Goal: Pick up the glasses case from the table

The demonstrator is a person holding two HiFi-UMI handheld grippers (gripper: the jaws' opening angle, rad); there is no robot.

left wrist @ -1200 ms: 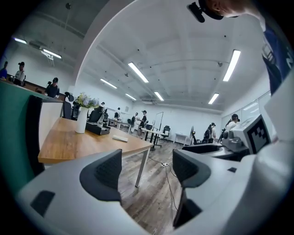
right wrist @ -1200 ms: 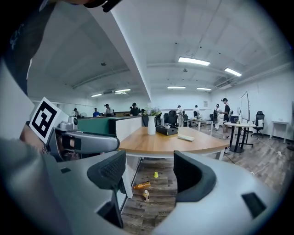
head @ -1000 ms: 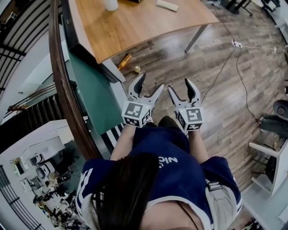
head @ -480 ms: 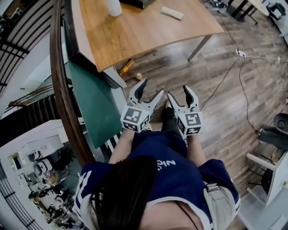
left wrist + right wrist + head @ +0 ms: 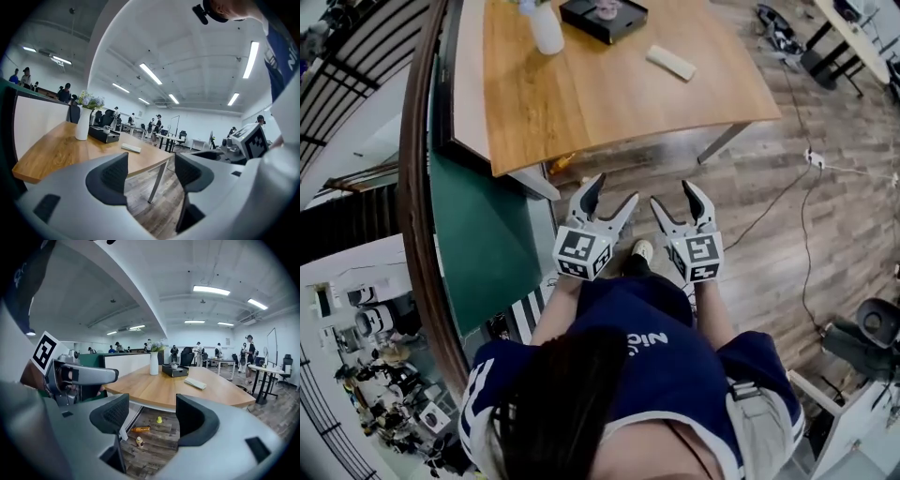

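Claws first: my left claw (image 5: pixel 615 188) has just closed a touch yet gapes wide, empty; my right claw (image 5: pixel 673 193) is open too, holding nothing. Both have moved closer to the bench (image 5: pixel 581 103). Reaching the glasses case (image 5: pixel 671 63), toward its right edge, needs more approach.

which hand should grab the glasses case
Right, probably. The glasses case lies almost straight ahead of the right tongs; the left tongs sit further aside. Both open, empty; the left just narrowed slightly.
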